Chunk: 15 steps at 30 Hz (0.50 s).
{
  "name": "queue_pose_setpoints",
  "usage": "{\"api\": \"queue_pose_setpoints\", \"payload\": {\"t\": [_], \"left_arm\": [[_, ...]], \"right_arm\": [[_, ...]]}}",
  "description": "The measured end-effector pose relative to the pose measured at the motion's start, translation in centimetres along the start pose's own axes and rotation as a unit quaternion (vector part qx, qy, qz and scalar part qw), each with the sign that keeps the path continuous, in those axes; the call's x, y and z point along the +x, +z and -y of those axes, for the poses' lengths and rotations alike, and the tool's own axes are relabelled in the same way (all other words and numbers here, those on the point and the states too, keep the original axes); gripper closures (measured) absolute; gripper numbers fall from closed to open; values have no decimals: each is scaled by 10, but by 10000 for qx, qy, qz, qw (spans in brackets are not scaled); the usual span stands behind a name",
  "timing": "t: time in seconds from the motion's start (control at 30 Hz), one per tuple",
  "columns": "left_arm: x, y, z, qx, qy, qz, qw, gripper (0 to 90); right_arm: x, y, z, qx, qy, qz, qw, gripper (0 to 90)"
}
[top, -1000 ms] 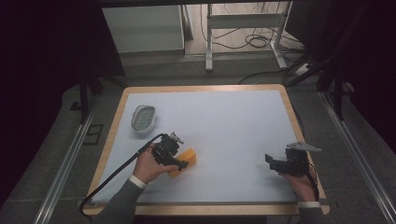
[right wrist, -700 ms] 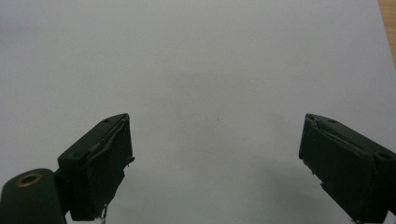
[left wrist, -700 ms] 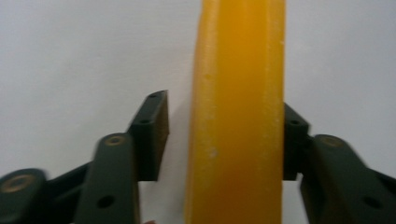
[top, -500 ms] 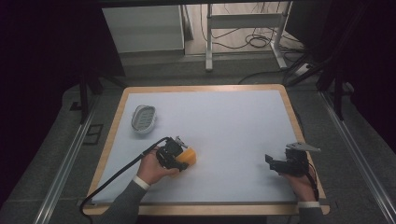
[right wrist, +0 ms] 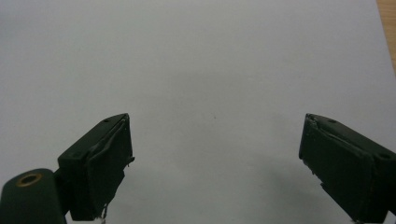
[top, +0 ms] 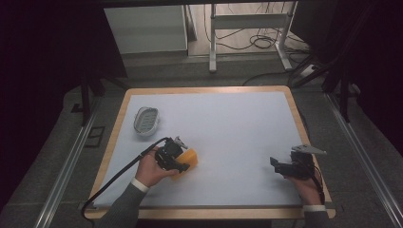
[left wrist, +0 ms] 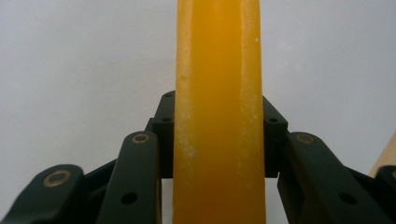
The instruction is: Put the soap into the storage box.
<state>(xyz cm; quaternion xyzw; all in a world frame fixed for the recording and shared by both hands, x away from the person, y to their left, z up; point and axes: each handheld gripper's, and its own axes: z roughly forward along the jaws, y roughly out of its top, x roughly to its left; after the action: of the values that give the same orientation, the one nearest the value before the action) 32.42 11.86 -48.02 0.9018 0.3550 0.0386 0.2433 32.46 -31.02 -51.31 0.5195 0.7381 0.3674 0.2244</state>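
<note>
The left tongs had just been closing and were clamped on the orange block, which stood between the two jaws, pressed on both sides, at the near left part of the table. The right tongs were wide apart over the bare surface, well away from the block.

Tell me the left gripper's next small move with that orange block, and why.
Probably lift it slightly off the table. The left gripper has just closed its jaws on the orange block, which sits squarely between them, and the soap dish stands apart, up-left.
</note>
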Motion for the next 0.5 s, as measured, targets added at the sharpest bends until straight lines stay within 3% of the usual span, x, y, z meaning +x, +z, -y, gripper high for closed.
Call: {"api": "queue_pose_setpoints", "payload": {"t": [0.3,0.5], "left_arm": [[7,-15,1,-180,-62,-74,9998,608],[10,-23,2,-256,-112,-103,9996,607]], "right_arm": [[0,0,0,2,22,28,10000,95],[1,-5,-3,-92,63,-81,9999,95]]}}
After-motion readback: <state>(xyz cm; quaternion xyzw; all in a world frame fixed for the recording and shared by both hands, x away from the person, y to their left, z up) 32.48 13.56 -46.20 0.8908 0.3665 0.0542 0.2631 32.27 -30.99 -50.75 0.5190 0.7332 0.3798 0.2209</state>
